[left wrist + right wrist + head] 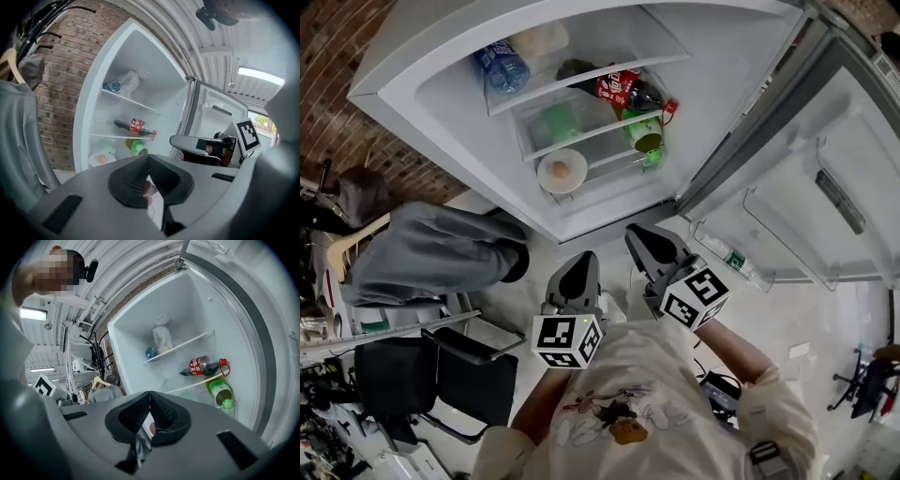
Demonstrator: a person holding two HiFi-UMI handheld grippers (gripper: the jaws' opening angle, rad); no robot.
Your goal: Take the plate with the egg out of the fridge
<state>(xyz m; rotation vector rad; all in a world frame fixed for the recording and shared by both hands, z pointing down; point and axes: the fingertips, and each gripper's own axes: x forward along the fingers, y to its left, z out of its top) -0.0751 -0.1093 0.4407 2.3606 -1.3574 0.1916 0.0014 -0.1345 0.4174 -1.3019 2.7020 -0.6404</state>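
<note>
The left hand-held gripper (147,158) was held with its jaws pressed together on nothing, and the right hand-held gripper (150,394) was likewise closed and empty. Both were held in front of the open white fridge (441,103), well apart from its shelves. The round white plate with the pale brown egg (562,172) was seen on the lowest shelf, towards its left front, below a green item that could not be made out clearly. A dark cola bottle with a red label (623,91) and a green plastic bottle (645,133) were laid higher up, to the plate's right. The approach was judged to be the step in hand, with nothing yet grasped. For the next move, one gripper's jaws would need to be opened and brought level to the plate's rim, so that the egg would not be rolled off.
</note>
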